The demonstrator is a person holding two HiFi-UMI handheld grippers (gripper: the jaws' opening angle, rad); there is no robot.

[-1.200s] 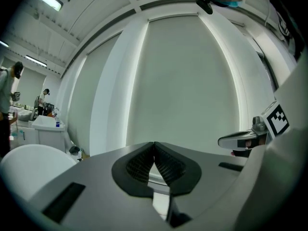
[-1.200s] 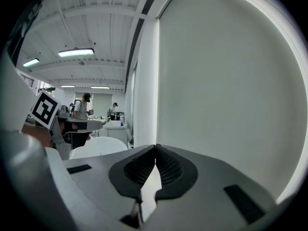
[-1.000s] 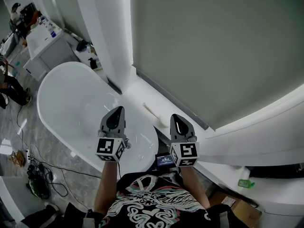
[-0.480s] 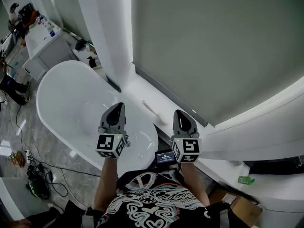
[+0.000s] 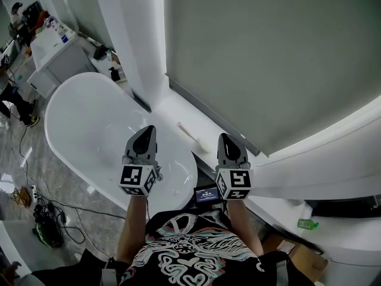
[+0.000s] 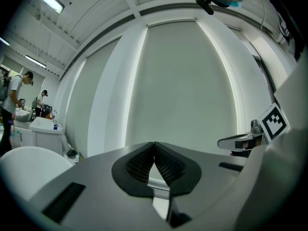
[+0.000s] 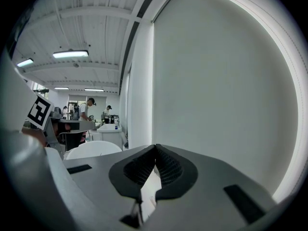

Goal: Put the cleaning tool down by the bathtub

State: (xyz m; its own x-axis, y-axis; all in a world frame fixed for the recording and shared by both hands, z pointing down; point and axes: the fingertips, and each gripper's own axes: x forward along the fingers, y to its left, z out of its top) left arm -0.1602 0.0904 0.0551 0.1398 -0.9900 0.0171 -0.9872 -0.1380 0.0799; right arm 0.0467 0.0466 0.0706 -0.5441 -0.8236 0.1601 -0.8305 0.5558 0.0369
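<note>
Head view shows the cleaning tool, a slim pale stick, lying flat on the white ledge that runs along the wall, just beside the near right rim of the bathtub. The bathtub is white and oval and stretches away to the upper left. The left gripper hangs over the tub's near end. The right gripper hangs over the near stretch of the ledge. The tool lies between the 2, a little beyond their tips and touching neither. In each gripper view the jaws are pressed together at the tips with nothing between them. A white cabinet stands past the tub's far end, and cables trail across the floor.
</note>
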